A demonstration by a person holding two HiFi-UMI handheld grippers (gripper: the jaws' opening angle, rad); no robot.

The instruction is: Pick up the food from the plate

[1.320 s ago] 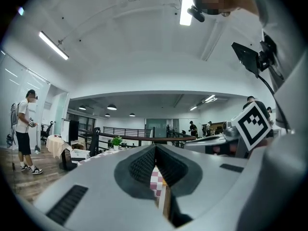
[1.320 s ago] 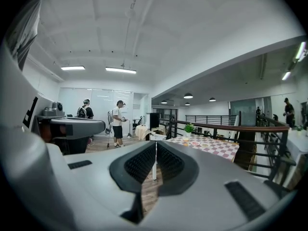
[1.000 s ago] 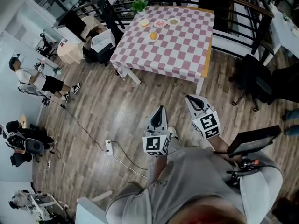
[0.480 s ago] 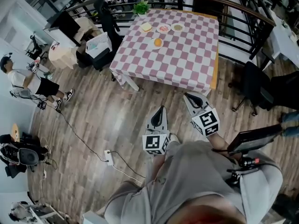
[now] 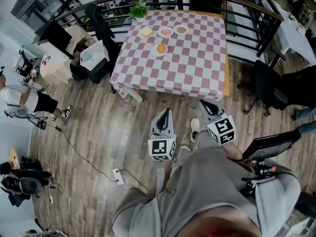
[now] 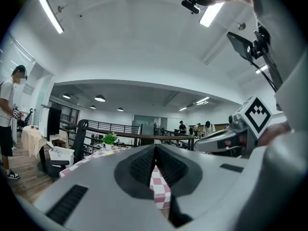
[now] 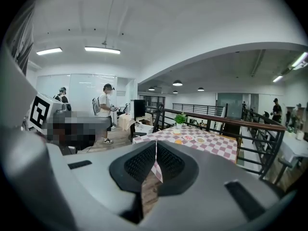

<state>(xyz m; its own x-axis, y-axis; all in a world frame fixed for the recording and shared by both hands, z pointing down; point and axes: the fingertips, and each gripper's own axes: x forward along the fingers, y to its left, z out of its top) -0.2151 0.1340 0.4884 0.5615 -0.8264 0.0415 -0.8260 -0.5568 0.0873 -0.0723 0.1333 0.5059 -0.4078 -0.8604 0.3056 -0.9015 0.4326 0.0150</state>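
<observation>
Well beyond the clenched, empty left gripper and right gripper, both held pointing forward, food is seen on the checkered table.

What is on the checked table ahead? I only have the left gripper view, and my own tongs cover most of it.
Observer: The head view shows four small white plates of food at the far end of the pink-and-white checked table, beside a green potted plant.
Operator: Which plate is closest to me?
Observer: The one holding a round orange food item. It sits alone, nearer than the other three.
Operator: Are the right tongs ready?
Observer: In the right gripper view, the right tongs are shut with nothing between them.
</observation>
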